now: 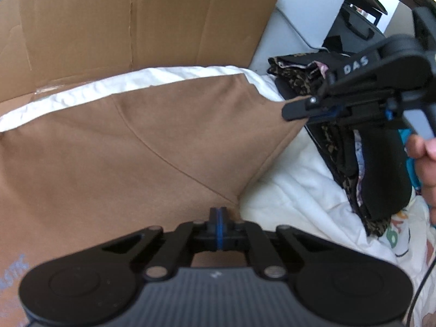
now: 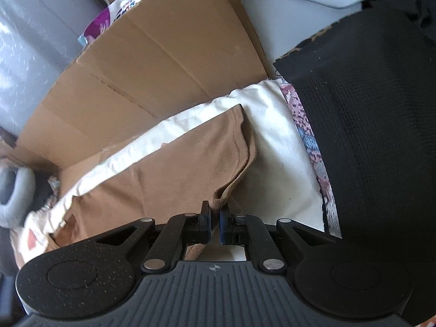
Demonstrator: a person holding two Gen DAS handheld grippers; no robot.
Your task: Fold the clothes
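A tan garment lies spread over white bedding. My left gripper is shut at the garment's near edge, its blue-lined pads pressed together with the cloth running under them. Up at the right, my right gripper pinches the garment's right corner and holds it a little above the bed, so the edge runs taut between the two grippers. In the right wrist view, a bunched fold of the tan garment sits between the pads of the right gripper, which is shut on it.
A flattened cardboard sheet stands behind the bed. A stack of dark and patterned folded clothes sits at the right, its black top piece close beside the right gripper. A person's hand holds the right gripper's handle.
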